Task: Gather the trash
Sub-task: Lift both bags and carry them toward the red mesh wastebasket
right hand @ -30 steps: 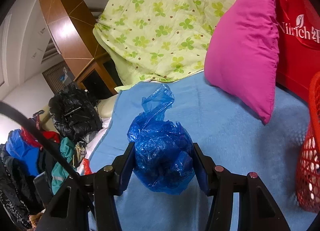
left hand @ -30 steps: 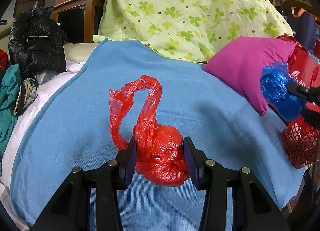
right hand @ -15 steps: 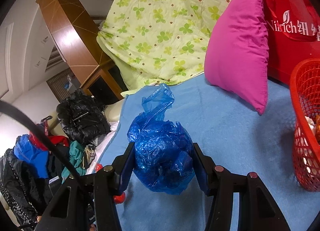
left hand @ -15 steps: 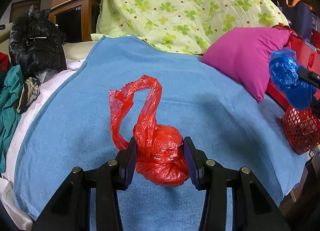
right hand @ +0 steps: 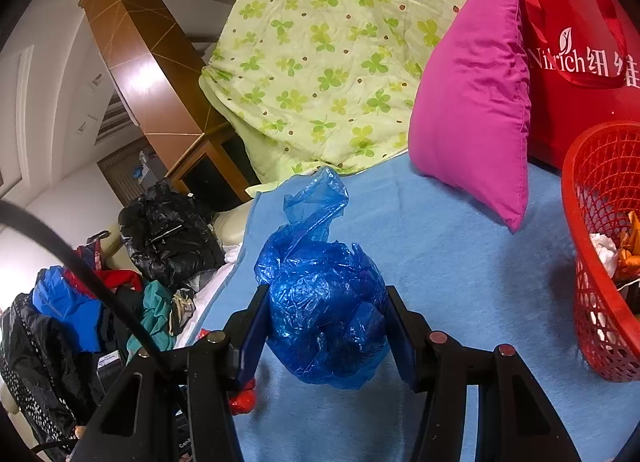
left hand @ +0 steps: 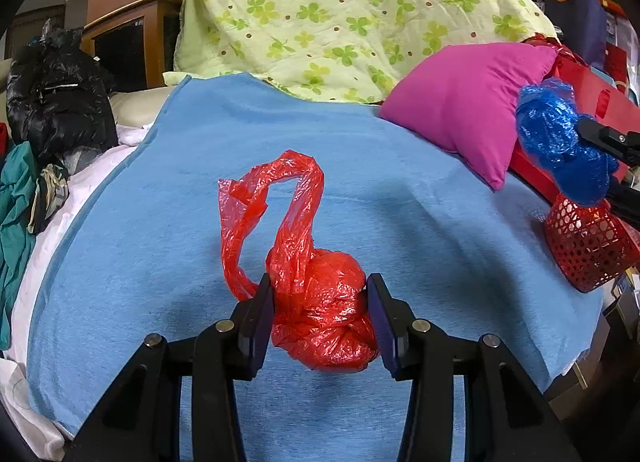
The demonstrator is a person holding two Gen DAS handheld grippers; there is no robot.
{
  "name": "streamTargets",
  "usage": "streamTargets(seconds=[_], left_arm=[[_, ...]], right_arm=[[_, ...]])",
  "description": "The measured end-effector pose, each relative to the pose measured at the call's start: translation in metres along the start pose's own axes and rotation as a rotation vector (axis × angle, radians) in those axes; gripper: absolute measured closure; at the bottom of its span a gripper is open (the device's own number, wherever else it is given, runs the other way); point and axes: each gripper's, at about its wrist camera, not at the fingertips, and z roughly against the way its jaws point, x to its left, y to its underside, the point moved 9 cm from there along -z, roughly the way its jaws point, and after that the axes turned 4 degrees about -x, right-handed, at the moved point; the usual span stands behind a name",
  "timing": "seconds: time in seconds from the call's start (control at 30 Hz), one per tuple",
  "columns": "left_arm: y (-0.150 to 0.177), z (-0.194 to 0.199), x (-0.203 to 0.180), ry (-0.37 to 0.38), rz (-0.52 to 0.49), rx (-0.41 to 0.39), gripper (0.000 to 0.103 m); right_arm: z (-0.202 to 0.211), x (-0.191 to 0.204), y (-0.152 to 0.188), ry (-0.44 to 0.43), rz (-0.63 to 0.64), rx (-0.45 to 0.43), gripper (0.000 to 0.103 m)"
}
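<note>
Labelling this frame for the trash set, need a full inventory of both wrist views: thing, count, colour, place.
red bag: 1, red plastic, knotted, clamped in the left claw above the blanket
blue bag: 1, blue plastic, clamped in the right claw, near the basket
basket: 1, red mesh, right edge of the bed, scraps already inside
blanket: 1, light blue, spread over the bed
pillow: 1, magenta, far right of the blanket
quilt: 1, pale green with clover print, heaped behind the blanket
red tote: 1, red with white lettering, behind the pillow
black jacket: 1, black, left of the bed
clothes pile: several, blue, red, teal, far left
left claw: 1, black, shut on the red bag
right claw: 1, black, shut on the blue bag
</note>
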Motion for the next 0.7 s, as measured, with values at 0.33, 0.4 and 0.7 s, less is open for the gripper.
streamTargets(seconds=[0.33, 0.4, 0.7], left_arm=[[-0.006, 0.004, -0.024, 0.028, -0.025, -0.005, 0.056], [-0.009, 0.006, -0.029, 0.032, -0.034, -0.009, 0.056], [-0.020, 0.019, -0.044, 0.051, -0.057, -0.035, 0.056]], right_arm=[[0.007, -0.002, -0.001, 0.010, 0.019, -0.002, 0.046], [0.007, -0.002, -0.001, 0.009, 0.019, -0.002, 0.046], [0.015, -0.004, -0.004, 0.002, 0.026, -0.013, 0.046]])
